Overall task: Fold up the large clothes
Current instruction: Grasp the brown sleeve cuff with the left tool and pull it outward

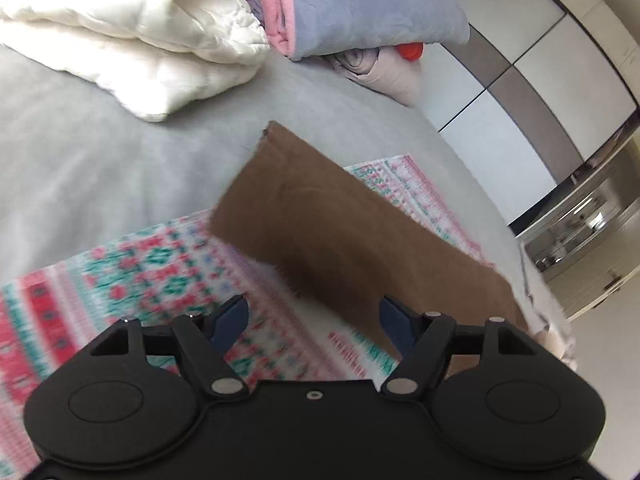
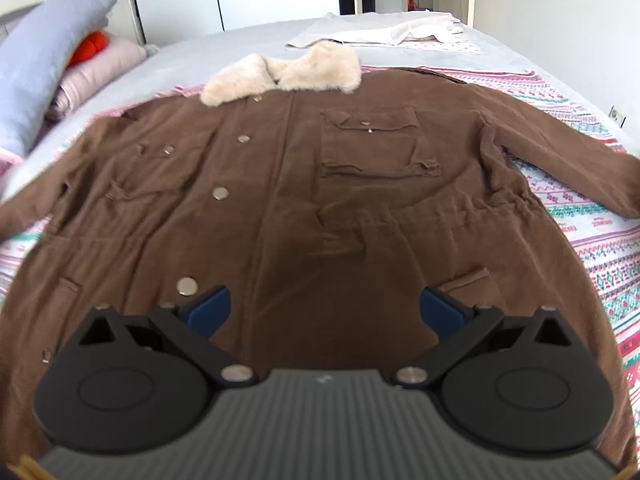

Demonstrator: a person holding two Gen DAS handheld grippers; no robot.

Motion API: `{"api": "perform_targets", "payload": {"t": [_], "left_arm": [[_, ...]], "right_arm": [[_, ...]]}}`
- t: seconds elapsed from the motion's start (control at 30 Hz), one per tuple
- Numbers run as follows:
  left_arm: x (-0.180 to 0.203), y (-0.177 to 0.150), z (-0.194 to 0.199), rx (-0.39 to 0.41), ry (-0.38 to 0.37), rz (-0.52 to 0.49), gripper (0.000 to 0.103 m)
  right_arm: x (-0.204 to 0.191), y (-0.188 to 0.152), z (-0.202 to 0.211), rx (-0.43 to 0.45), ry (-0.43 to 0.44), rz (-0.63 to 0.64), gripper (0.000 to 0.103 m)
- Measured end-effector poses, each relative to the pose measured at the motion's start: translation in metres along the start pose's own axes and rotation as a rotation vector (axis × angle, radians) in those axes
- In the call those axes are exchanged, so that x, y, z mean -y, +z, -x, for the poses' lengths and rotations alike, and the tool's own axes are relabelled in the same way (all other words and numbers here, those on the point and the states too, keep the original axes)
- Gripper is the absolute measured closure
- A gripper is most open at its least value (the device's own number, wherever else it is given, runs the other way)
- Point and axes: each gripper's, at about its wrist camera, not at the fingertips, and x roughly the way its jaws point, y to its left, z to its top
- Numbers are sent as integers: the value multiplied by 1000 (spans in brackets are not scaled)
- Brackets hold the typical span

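A large brown coat with a cream fur collar and metal snap buttons lies flat, front up, on a patterned blanket, sleeves spread to both sides. My right gripper is open and empty, hovering over the coat's lower front. In the left wrist view one brown sleeve stretches away over the patterned blanket. My left gripper is open and empty above the blanket, its right finger beside the sleeve.
The bed has a grey sheet. A white quilt, a folded pink and blue blanket and pillows sit at its head. A white garment lies at the far end. Wardrobe doors stand beside the bed.
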Motion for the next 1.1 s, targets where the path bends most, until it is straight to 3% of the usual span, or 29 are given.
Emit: {"api": "perform_targets", "payload": {"t": [0.1,0.17,0.33,0.4,0.47,0.53,0.6,0.67,0.7,0.73,0.87,0.97,1.1], "left_arm": [[8,10,-17,58,23,23,37],[19,21,-22,117,111,-37,92],[64,38,3,403,257,-318,97],[72,44,-8,398,336,-397,96],[74,44,-38,277,459,-477,91],[70,42,-60,146,532,-493,90],[70,34,-51,187,524,-471,80],[77,25,-36,226,498,-496,31],[83,22,-29,233,486,-517,22],[92,19,-23,236,472,-541,18],[128,-10,3,170,400,-653,15],[158,-34,26,136,324,-703,1],[206,-75,56,80,184,-788,0]], "right_arm": [[-2,0,-9,-17,-31,15,1],[-4,-1,-14,-27,-46,18,1],[-6,-3,-18,-31,-65,27,1],[-7,-3,-20,-31,-72,29,1],[-8,-4,-23,-38,-80,33,1],[-8,-4,-26,-42,-86,39,1],[-8,-4,-27,-41,-89,44,1],[-6,-4,-24,-34,-90,40,1],[-5,-4,-23,-29,-89,37,1],[-3,-4,-21,-24,-88,34,1],[4,-4,-19,-15,-93,14,1],[11,-2,-14,-1,-95,-10,1],[26,0,-2,36,-91,-54,1]]}}
